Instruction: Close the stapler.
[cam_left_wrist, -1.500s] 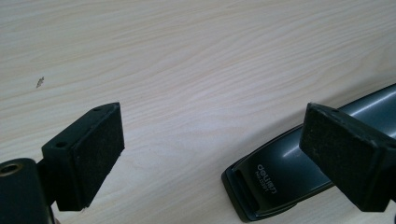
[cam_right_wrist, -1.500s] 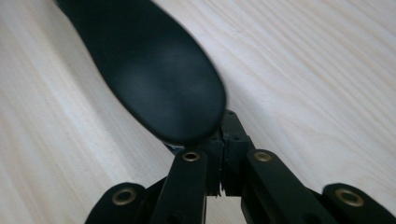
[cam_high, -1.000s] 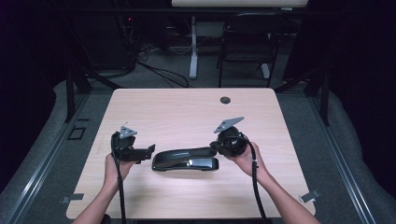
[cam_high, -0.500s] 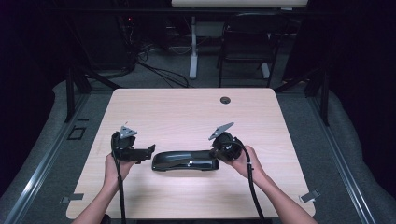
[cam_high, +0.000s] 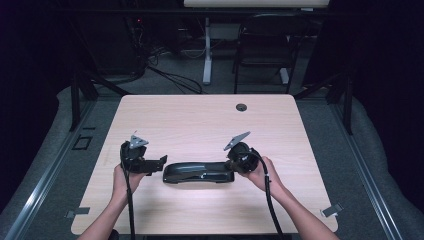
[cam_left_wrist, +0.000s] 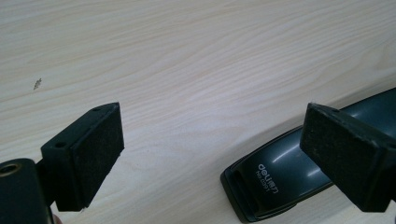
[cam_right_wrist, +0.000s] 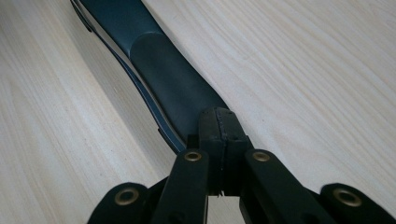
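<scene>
The black stapler (cam_high: 199, 172) lies flat on the tabletop (cam_high: 210, 120), near the front edge and between the person's two hands. Its long axis runs from 9 to 3 o'clock across the high view, level with the table's near side. In the left gripper view the stapler (cam_left_wrist: 280, 175) shows a blunt end with an open slot and small white lettering, and that end points toward 9 o'clock on the table; whether this is the stapling mouth or the hinge end I cannot tell. The other end points to 3 o'clock, where the right gripper (cam_high: 235, 161) meets it. In the right gripper view that gripper's (cam_right_wrist: 223, 135) fingers are pressed together with no gap visible, sitting at the tapered end of the stapler (cam_right_wrist: 163, 84); they seem closed against or over that tip rather than around the body, probably to steady or push it, though I cannot tell if anything is pinched between them. The left gripper (cam_high: 159, 161) sits just off the 9 o'clock end with its fingers (cam_left_wrist: 88, 154) spread wide and empty, one pad on either side of the slotted end, likely lined up to close on it. Both hands rest low on the tabletop, which keeps the tools level with the stapler.
</scene>
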